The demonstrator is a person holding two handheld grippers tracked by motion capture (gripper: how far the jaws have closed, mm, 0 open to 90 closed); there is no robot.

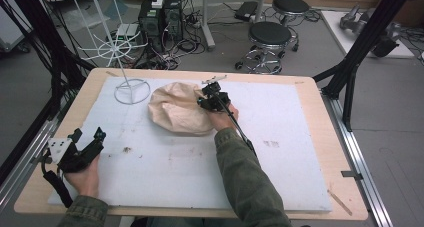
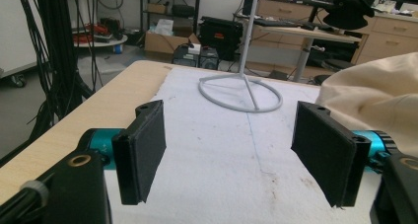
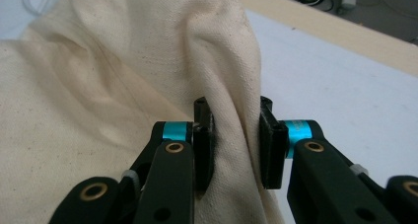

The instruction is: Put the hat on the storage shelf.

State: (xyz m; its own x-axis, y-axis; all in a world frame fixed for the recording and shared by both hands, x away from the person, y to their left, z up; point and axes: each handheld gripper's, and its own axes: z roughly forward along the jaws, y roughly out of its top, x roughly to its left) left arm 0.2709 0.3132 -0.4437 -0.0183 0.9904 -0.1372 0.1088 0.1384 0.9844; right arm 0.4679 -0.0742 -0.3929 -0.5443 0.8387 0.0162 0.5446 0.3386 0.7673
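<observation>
A crumpled cream cloth [image 1: 175, 109] lies on the white mat [image 1: 280, 152] near the table's far middle. My right gripper [image 1: 209, 98] is at the cloth's right edge, its jaws shut on a raised fold of the cream cloth [image 3: 236, 130] that bunches between the two black pads. My left gripper [image 1: 87, 137] rests at the near left corner of the table, its jaws open wide with nothing between them; past the left gripper [image 2: 226, 155] the mat lies bare and the cloth [image 2: 374, 95] shows at the right.
A white wire stand [image 1: 131, 89] with a ring base stands on the mat's far left, its ring base [image 2: 241, 93] close to the cloth. The wooden table edge [image 1: 320, 89] frames the mat. Stools, computers and cables sit on the floor beyond.
</observation>
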